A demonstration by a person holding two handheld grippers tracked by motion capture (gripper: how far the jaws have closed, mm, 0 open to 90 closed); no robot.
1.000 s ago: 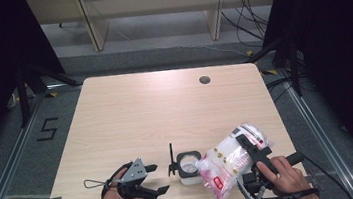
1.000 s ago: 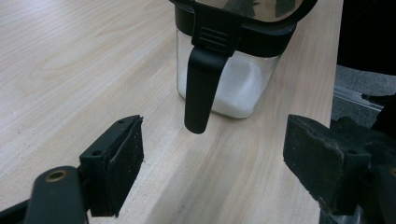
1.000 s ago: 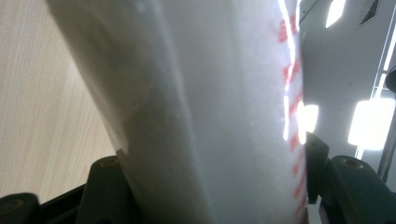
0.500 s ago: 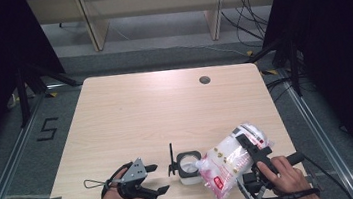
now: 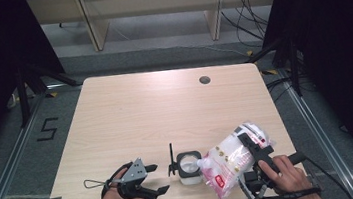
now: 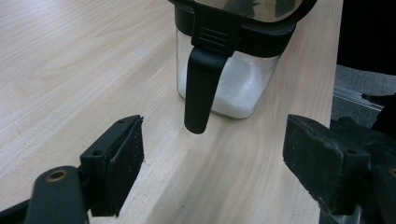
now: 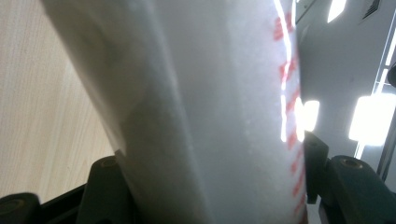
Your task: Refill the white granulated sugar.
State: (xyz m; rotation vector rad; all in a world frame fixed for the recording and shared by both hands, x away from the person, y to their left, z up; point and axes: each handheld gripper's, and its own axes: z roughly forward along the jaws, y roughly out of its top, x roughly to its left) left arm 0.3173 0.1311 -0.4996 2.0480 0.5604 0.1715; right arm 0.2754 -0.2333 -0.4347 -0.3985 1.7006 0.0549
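A clear plastic bag of white granules with red print [image 5: 229, 161] hangs tilted over the near edge of the pale wooden surface [image 5: 165, 111], its lower corner dipping to the open mouth of a small clear square container with a black rim [image 5: 190, 167], which already has white granules in its bottom. The right gripper [image 5: 256, 153] has the bag clamped across its middle; in the right gripper view the bag [image 7: 210, 107] sits squeezed between both black fingers [image 7: 105, 186], which are parted about as far as the bag is thick. The container's black flip lid [image 5: 171, 158] stands upright on its left side. To the left, well apart from the container, the left gripper [image 5: 149, 183] rests low with its fingers [image 6: 114, 163] spread wide and holding nothing, pointed at the container [image 6: 229, 79].
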